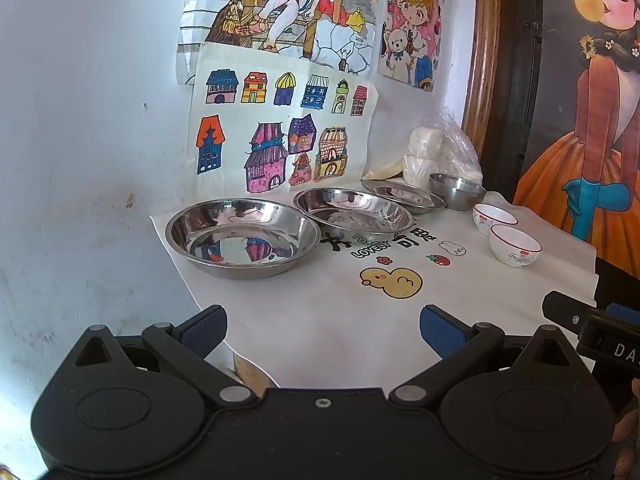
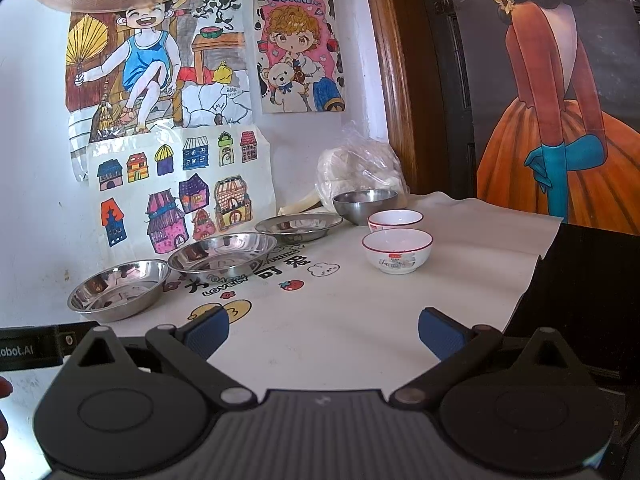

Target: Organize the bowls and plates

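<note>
The white printed tablecloth (image 1: 320, 320) with its yellow duck cartoon (image 1: 391, 281) serves as the landmark here. Three shallow round stainless-steel plates sit in a row along the wall side of that duck: the nearest steel plate (image 1: 242, 236) lies to the duck's far left, the middle steel plate (image 1: 352, 212) just beyond the duck, behind the black printed lettering, and the farthest steel plate (image 1: 404, 195) further back still. None of the three overlaps another that I can tell, though their rims come close. Beyond the last plate stands a small deep stainless-steel bowl (image 1: 457, 191), right in front of a clear plastic bag of white buns (image 1: 440, 152). To the right of the duck stand two white ceramic bowls with red rims, the nearer ceramic bowl (image 1: 515, 245) and the farther ceramic bowl (image 1: 494, 218), near each other but apart.

The left gripper (image 1: 323, 330) hovers over the near edge of the cloth, short of the duck, jaws spread wide with nothing between them. The right gripper (image 2: 323, 330) hangs at the same near edge, jaws likewise wide apart and holding nothing; its blue pads (image 2: 440, 334) are clear of every dish.

Coloured children's drawings (image 2: 180, 184) cover the wall behind the plates.
</note>
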A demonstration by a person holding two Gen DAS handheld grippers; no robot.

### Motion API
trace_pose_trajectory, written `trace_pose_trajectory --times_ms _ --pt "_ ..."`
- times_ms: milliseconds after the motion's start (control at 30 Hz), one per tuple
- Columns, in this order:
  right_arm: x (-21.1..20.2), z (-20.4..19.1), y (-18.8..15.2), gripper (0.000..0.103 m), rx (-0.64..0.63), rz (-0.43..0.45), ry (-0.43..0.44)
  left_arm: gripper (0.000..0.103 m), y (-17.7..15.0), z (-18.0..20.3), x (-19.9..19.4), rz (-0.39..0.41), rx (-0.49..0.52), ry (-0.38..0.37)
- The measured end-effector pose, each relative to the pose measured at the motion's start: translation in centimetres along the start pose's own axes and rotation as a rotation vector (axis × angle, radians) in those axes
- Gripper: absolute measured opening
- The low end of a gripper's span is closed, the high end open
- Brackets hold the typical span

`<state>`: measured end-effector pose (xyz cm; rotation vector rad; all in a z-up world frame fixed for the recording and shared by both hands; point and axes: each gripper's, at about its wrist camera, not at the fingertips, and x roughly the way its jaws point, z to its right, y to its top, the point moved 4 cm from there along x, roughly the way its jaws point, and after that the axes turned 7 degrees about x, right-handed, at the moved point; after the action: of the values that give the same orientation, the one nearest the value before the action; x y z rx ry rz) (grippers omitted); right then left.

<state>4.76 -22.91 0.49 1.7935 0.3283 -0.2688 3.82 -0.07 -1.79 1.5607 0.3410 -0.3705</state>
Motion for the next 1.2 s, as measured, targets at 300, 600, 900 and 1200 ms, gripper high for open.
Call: trace_pose_trajectory --times_ms 300,600,900,1200 --pt "-0.09 -0.14 0.02 0.103 0.000 0.000 -0.001 0.102 -0.01 0.00 0.01 -0.001 -0.001 0.000" --pt "-0.08 -0.14 0.02 0.103 0.000 0.000 -0.002 0.102 -0.02 0.03 0.04 0.000 0.000 0.000" --pt "-0.07 -0.14 0.04 0.103 0.000 -0.001 -0.002 0.102 -0.25 -0.04 0.19 -0.006 -0.005 0.000" --pt "0.02 -0.11 0.06 0.103 -0.001 -0.003 -0.002 0.102 -0.41 -0.08 0.36 -0.011 -0.006 0.000"
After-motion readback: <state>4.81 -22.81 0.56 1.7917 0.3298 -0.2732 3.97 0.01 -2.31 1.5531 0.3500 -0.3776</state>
